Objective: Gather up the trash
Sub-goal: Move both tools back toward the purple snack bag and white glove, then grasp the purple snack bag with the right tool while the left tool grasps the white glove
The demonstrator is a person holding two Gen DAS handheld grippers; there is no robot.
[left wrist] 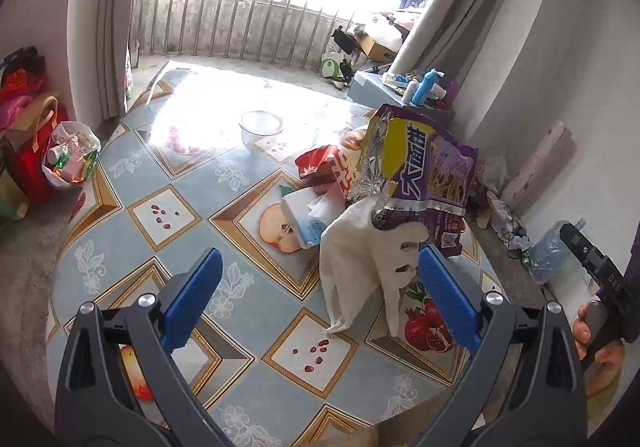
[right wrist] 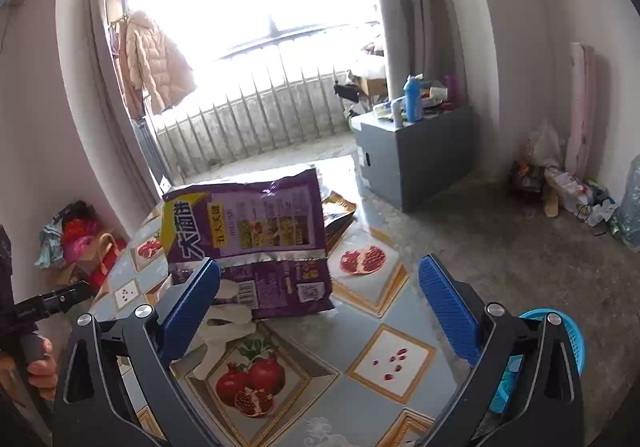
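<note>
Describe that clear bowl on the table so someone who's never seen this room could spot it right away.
Start at the round table with the fruit-print cloth. Near its far edge, toward the balcony railing, stands the clear bowl, apart from the wrapper pile. It is the only see-through thing there; the purple snack bag is opaque.

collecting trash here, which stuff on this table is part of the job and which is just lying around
Part of the job:
purple snack packet, standing opened on the table
red wrapper behind it
white plastic bag
blue basket beside the table, possibly the bin

Just lying about:
clear bowl
blue bottle on the grey cabinet
hanging coat

Both the left gripper and the right gripper are open, holding nothing.
</note>
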